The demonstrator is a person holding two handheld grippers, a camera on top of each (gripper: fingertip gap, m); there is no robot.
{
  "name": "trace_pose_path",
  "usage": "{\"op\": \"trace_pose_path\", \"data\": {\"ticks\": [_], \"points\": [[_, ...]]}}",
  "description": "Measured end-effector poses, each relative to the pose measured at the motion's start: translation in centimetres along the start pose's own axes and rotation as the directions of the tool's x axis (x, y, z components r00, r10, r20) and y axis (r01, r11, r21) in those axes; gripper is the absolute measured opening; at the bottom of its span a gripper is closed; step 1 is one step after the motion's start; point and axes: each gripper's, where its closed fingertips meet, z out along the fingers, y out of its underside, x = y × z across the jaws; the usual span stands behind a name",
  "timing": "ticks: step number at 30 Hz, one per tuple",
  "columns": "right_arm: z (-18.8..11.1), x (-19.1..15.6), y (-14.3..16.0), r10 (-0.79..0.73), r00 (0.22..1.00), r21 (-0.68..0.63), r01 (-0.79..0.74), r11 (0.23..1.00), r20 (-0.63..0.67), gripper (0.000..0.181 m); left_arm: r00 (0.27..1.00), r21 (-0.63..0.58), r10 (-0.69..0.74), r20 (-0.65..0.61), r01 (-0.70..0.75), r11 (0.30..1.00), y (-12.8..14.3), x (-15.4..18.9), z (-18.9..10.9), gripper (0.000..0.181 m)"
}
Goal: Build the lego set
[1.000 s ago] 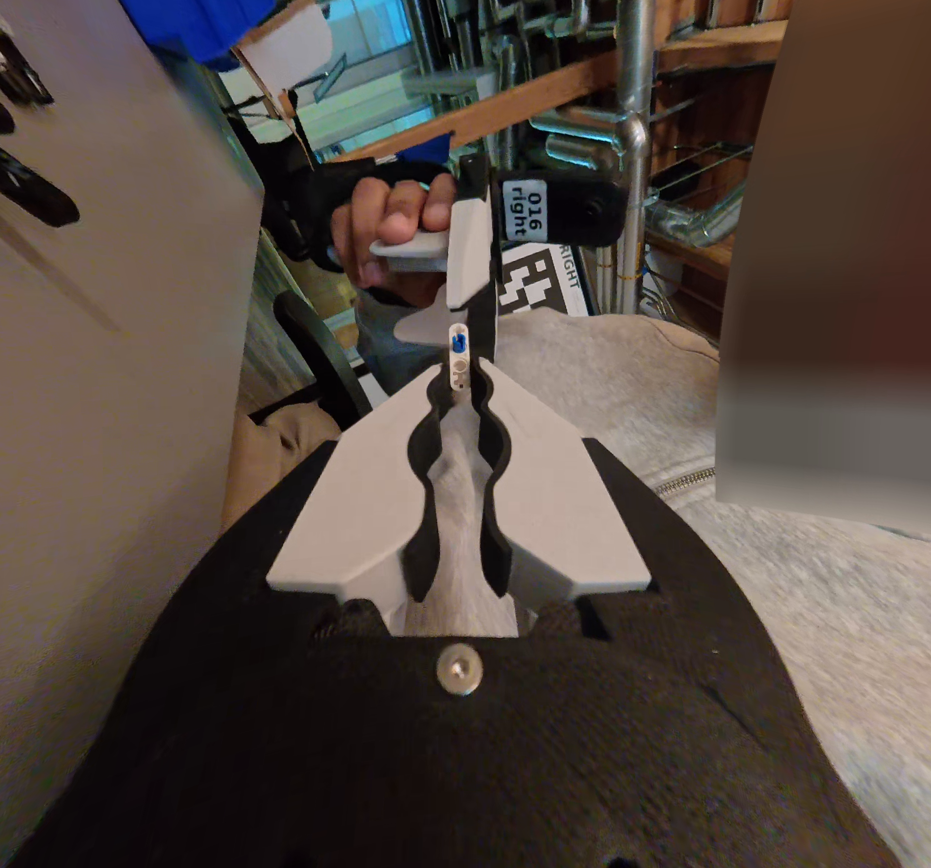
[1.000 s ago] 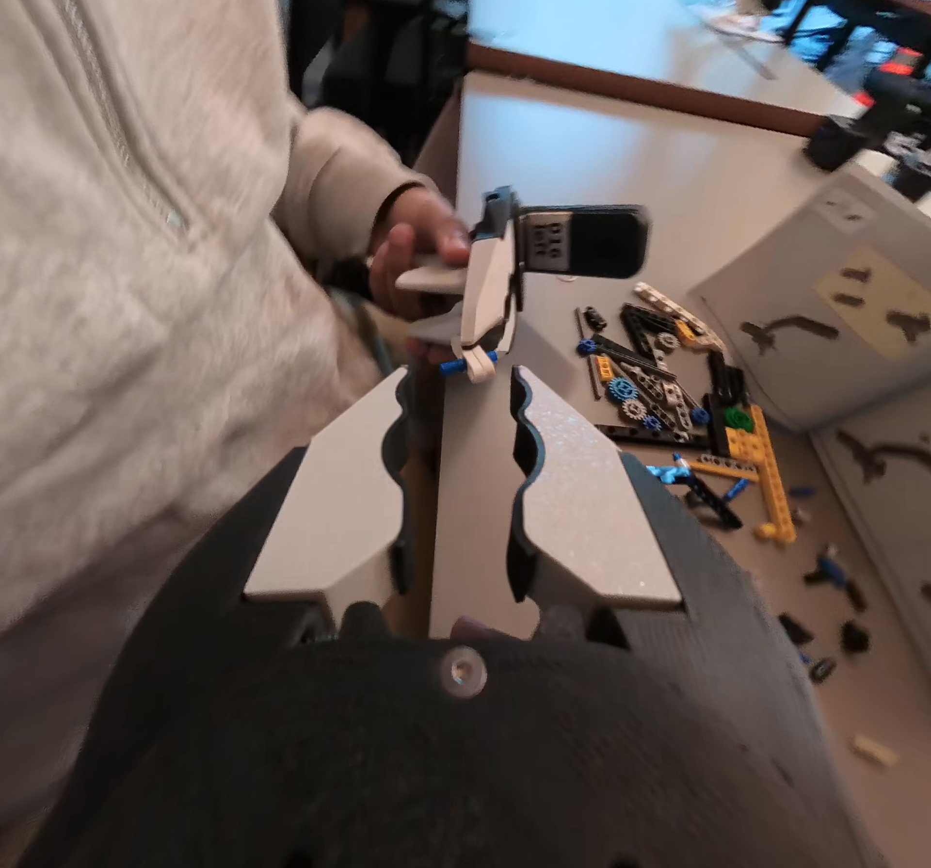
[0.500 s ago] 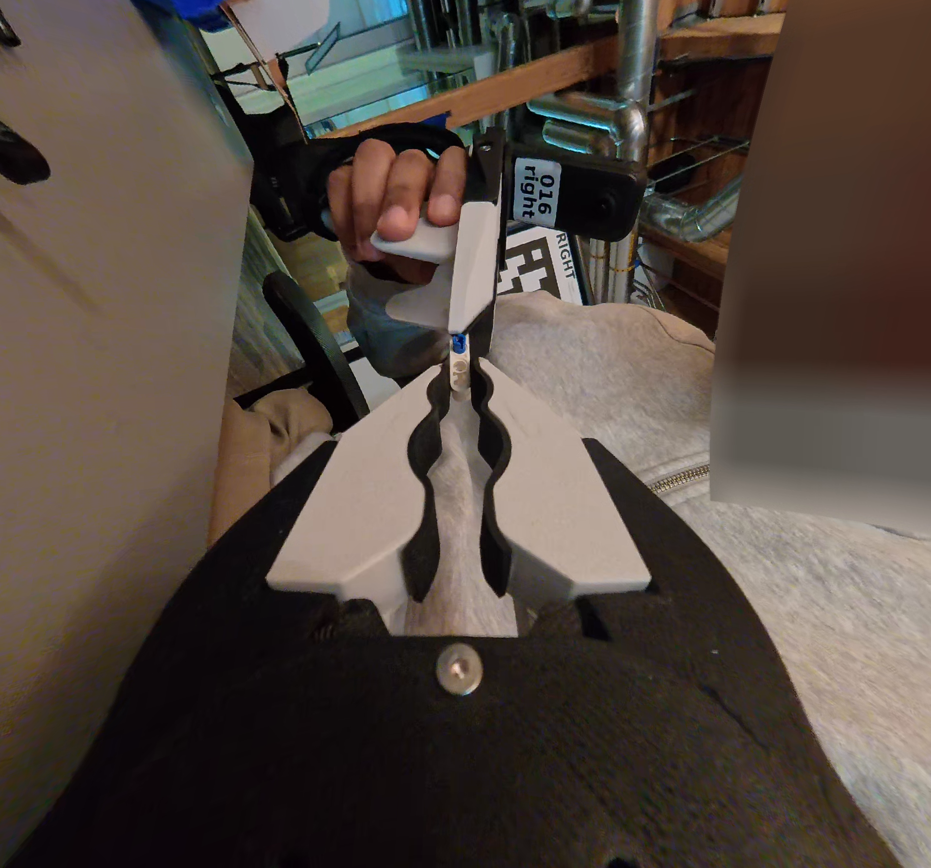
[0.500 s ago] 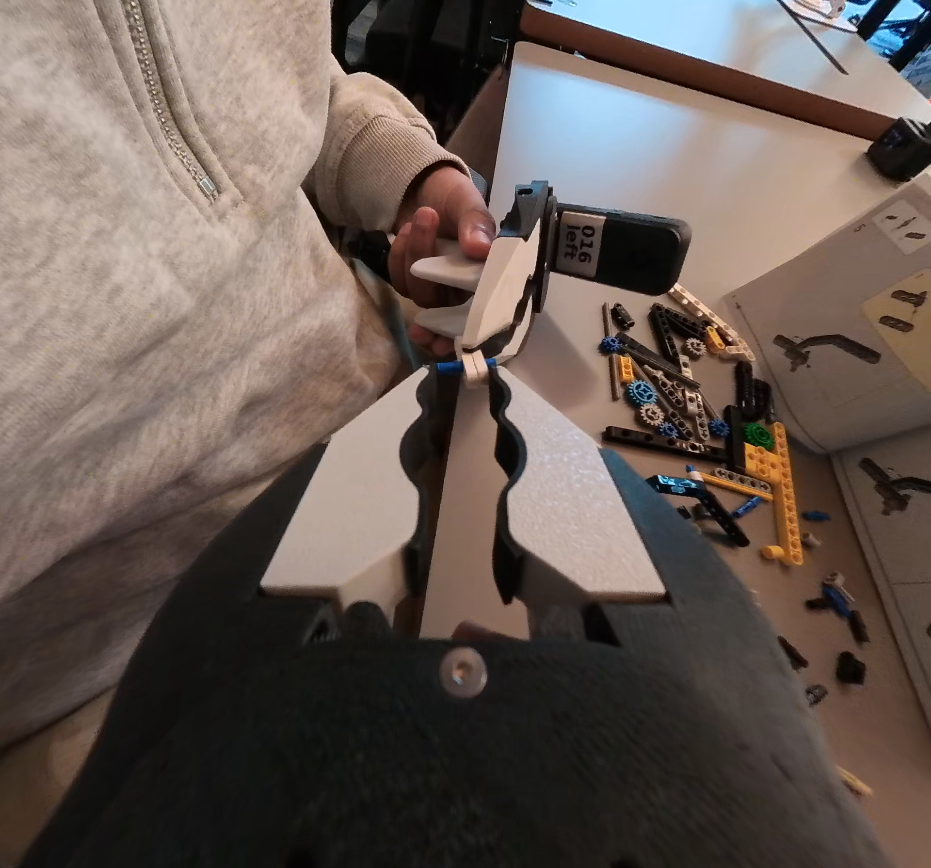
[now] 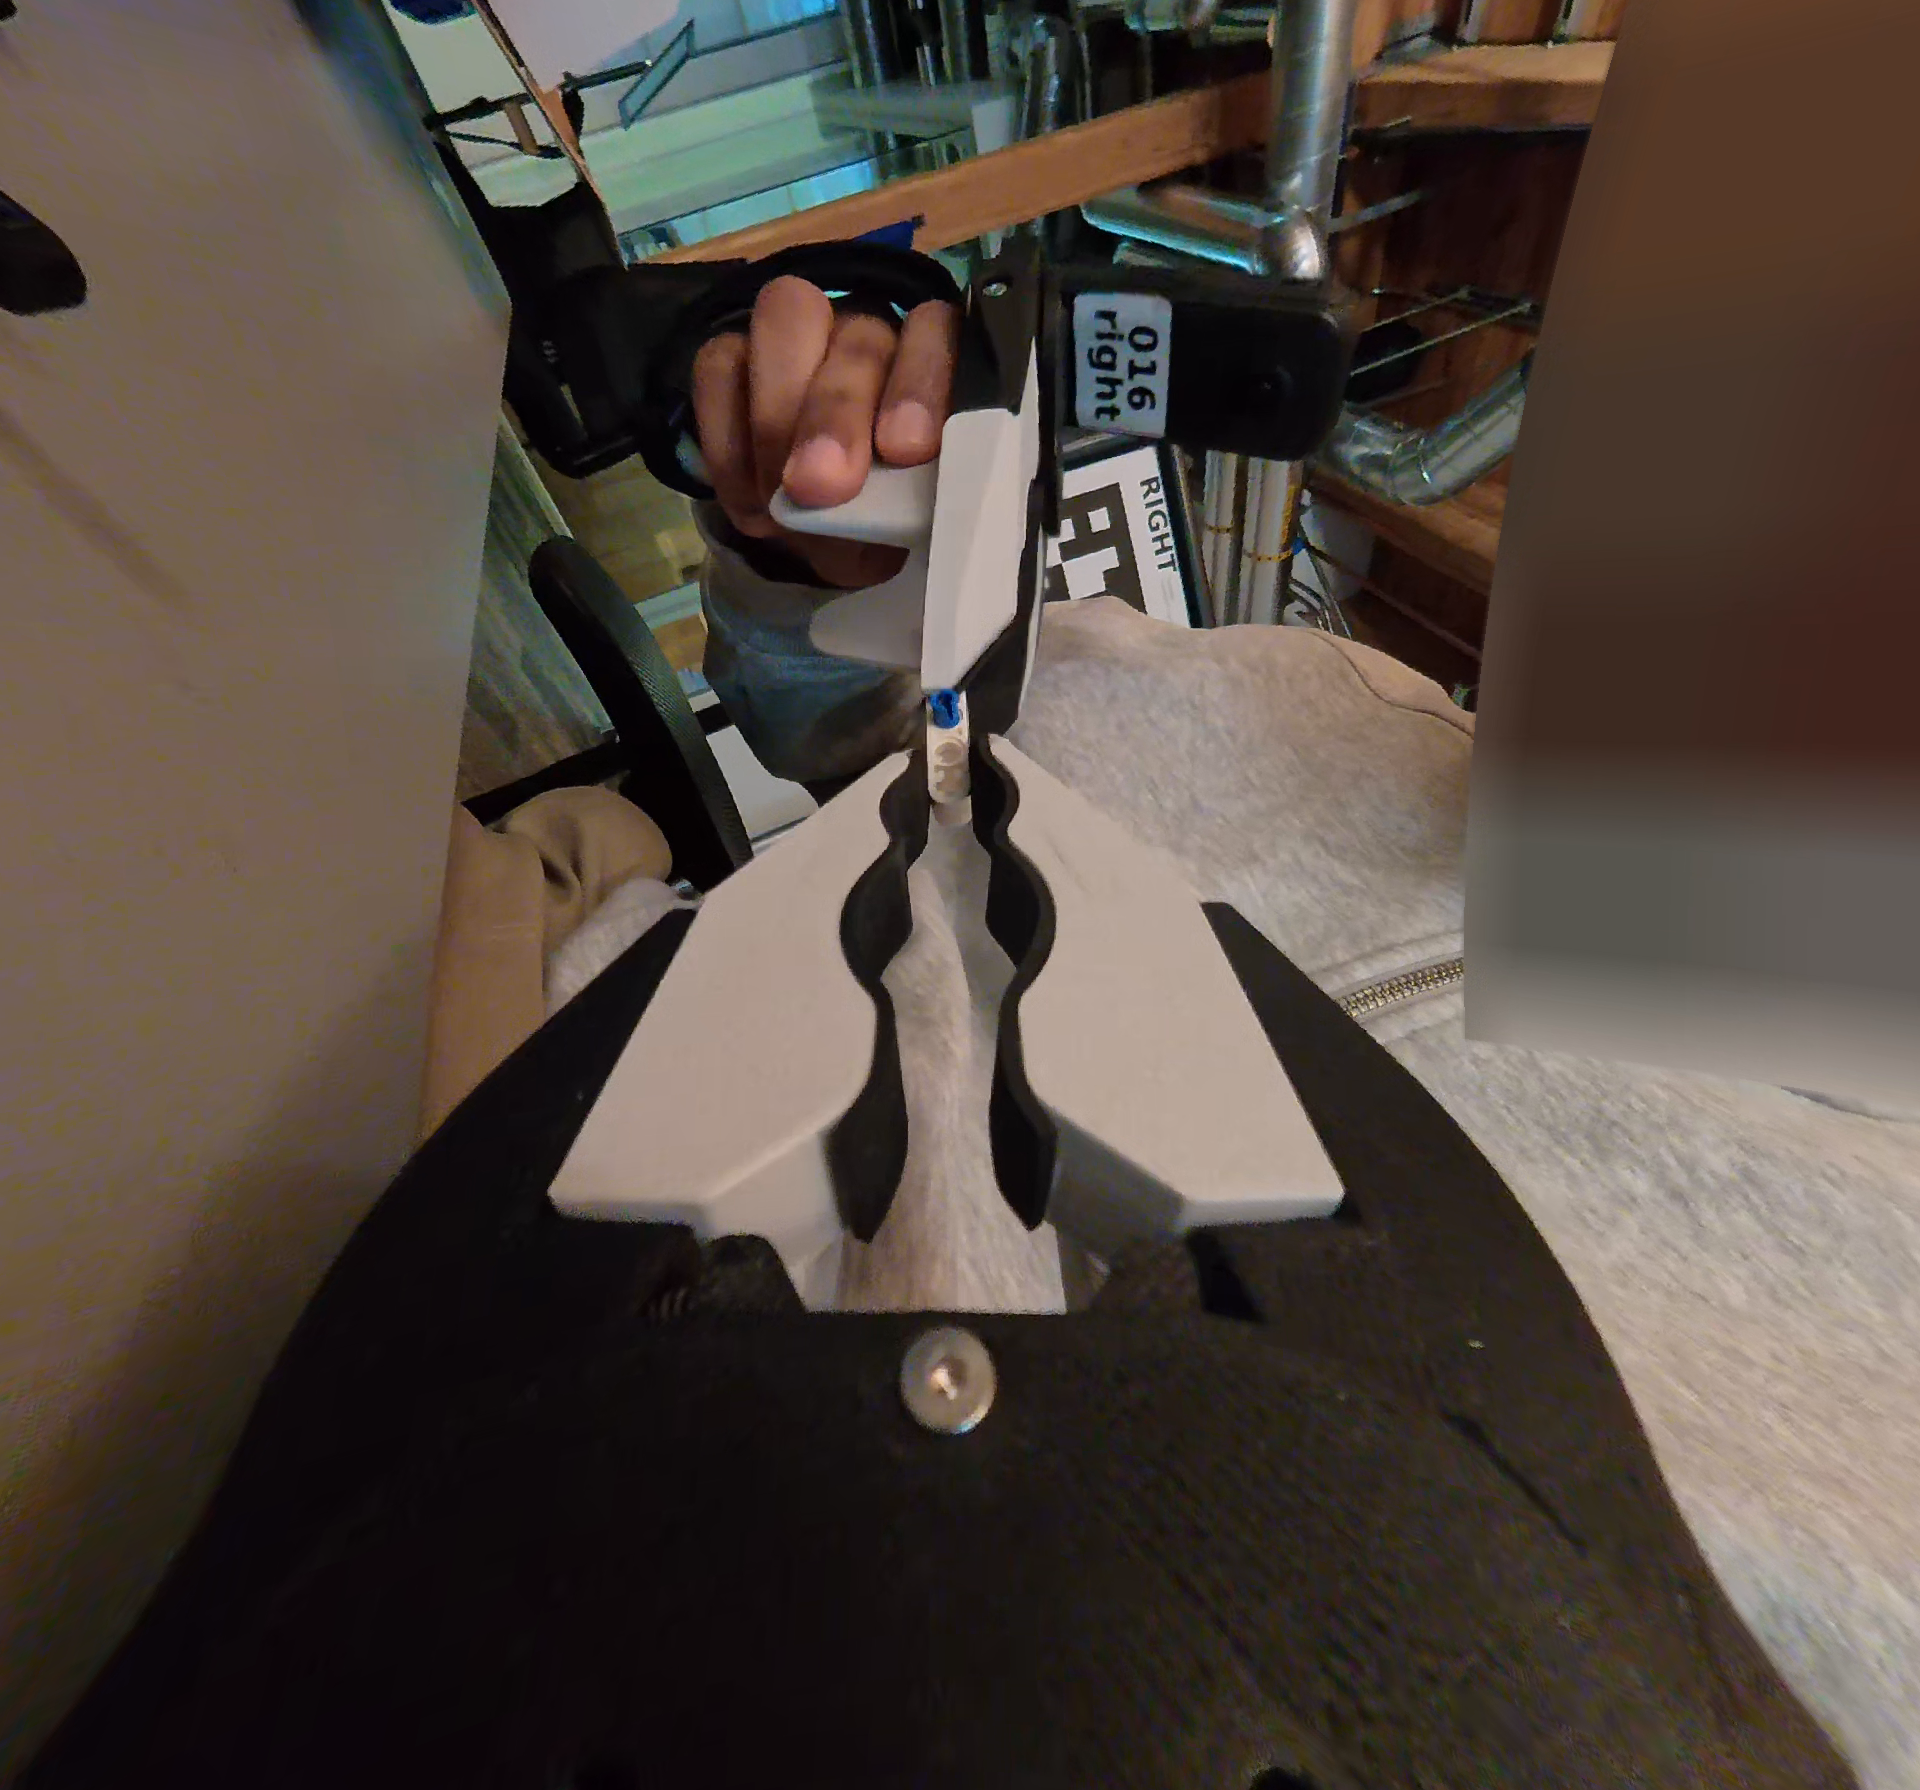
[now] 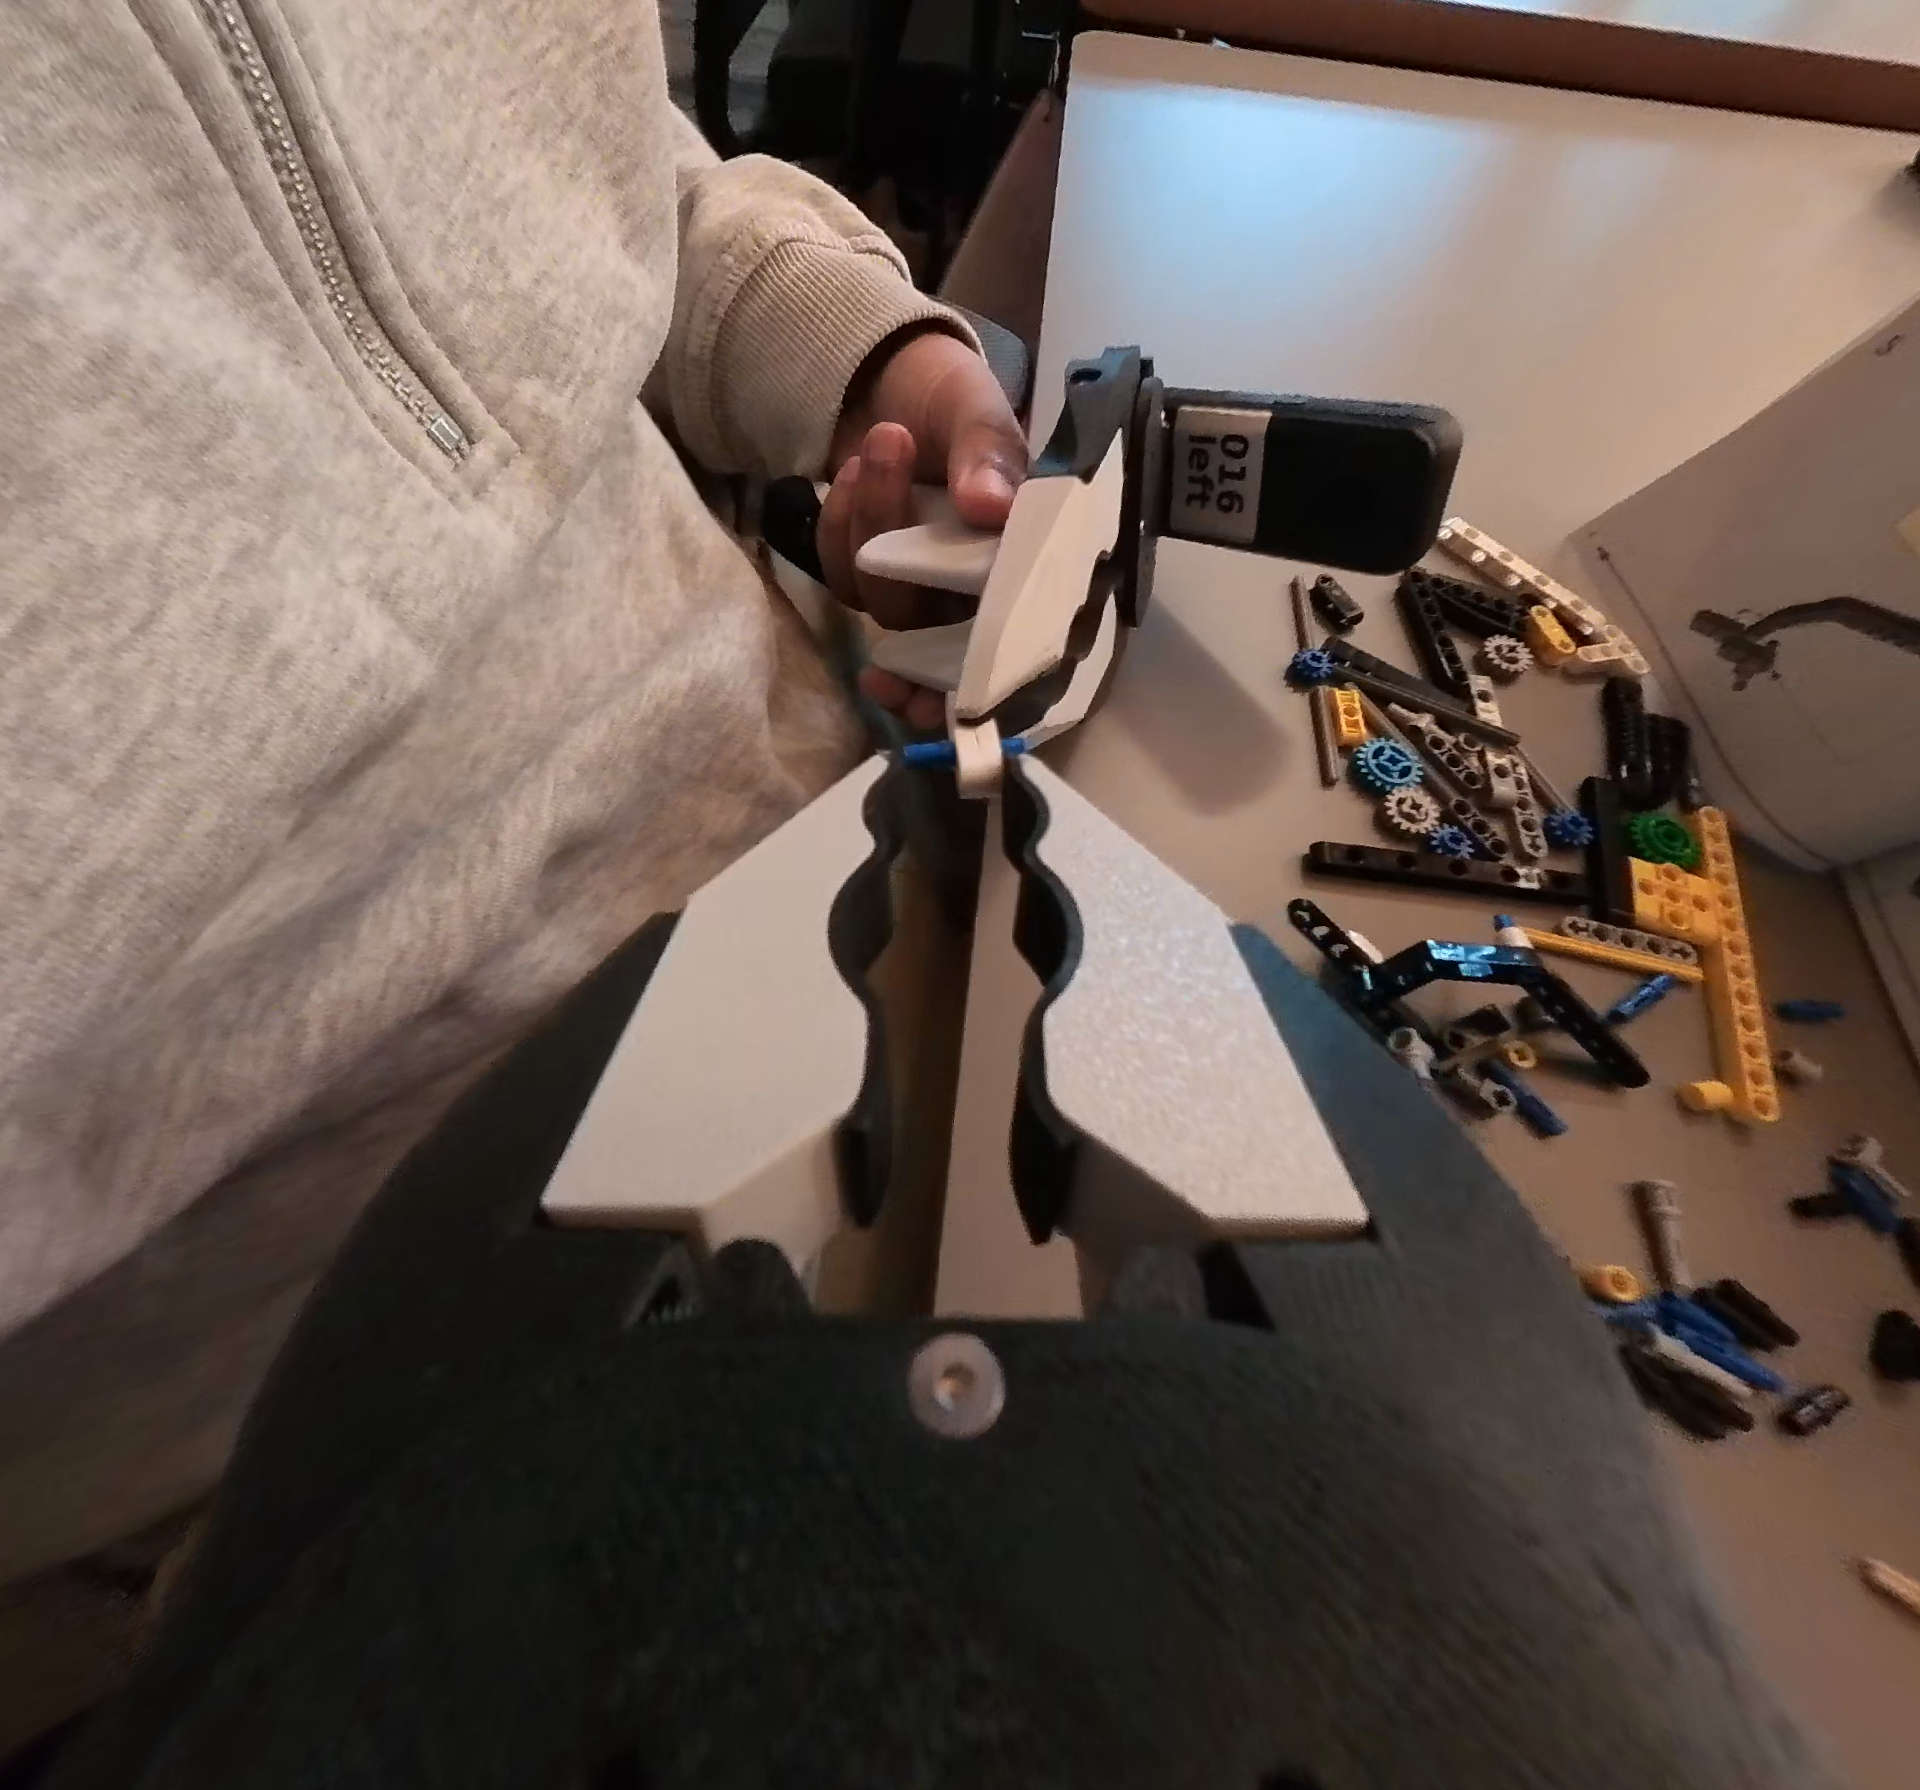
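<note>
My left gripper point(image 5: 948, 764) is shut on a small white lego piece point(image 5: 948, 776), held in the air in front of a person's grey hoodie. A blue pin point(image 5: 942, 701) sticks through the piece's far end. My right gripper point(image 6: 954, 779) faces it tip to tip, and its jaws are drawn in around the blue pin point(image 6: 928, 753) and the white piece point(image 6: 979, 755). The left gripper point(image 6: 982, 717) shows in the right wrist view, held by a hand. The right gripper point(image 5: 961, 680) shows edge-on in the left wrist view.
Several loose lego parts point(image 6: 1455, 805) lie on the beige table point(image 6: 1351, 286) to the right, among them a yellow beam point(image 6: 1735, 971), black beams and gears. An instruction booklet point(image 6: 1787, 701) lies beyond them. The table's edge point(image 6: 1013, 213) runs beside the person's sleeve. My left and right fingertips are right by each other. Left tips and right tips are each some 25 centimeters from the yellow beam point(image 6: 1735, 971).
My right gripper's jaws have narrowed from wide open and moved up to the blue pin. The left gripper has kept its hold on the white piece.
</note>
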Motion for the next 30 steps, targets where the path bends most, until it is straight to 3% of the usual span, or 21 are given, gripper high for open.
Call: {"op": "trace_pose_path", "data": {"ticks": [7,11,14,17,21,28,30], "points": [[0.1,0.0,0.2,0.031,1.0,-0.001,-0.031,1.0,0.005,0.016,1.0,0.005,-0.005,0.007,0.005,1.0,0.1,-0.2,0.1,0.007],[0.0,0.6,0.2,0.094,0.995,0.041,-0.093,0.995,-0.015,0.016,0.996,0.042,0.071,0.046,-0.073,0.996,-0.6,-0.3,0.1,0.007],[-0.1,1.4,0.5,0.182,0.983,0.101,-0.177,0.979,-0.035,0.016,0.974,0.082,0.208,0.093,-0.216,0.973,-1.9,0.6,-0.4,0.034],[-0.2,2.0,0.6,0.293,0.955,0.194,-0.282,0.94,-0.034,0.015,0.894,0.045,0.392,0.215,-0.41,0.911,-2.3,0.6,-1.0,0.045],[-0.5,2.5,0.8,0.387,0.922,0.302,-0.365,0.881,-0.015,0.015,0.738,-0.094,0.576,0.352,-0.585,0.806,-1.8,-0.7,-0.7,0.039],[-0.7,3.1,1.1,0.4,0.917,0.373,-0.367,0.852,-0.011,0.016,0.585,-0.179,0.676,0.448,-0.683,0.709,-2.1,-1.8,-0.6,0.002],[-0.8,3.2,1.3,0.394,0.919,0.382,-0.357,0.853,-0.019,0.016,0.576,-0.178,0.679,0.455,-0.688,0.703,-2.2,-1.8,-0.6,0.002]]}}
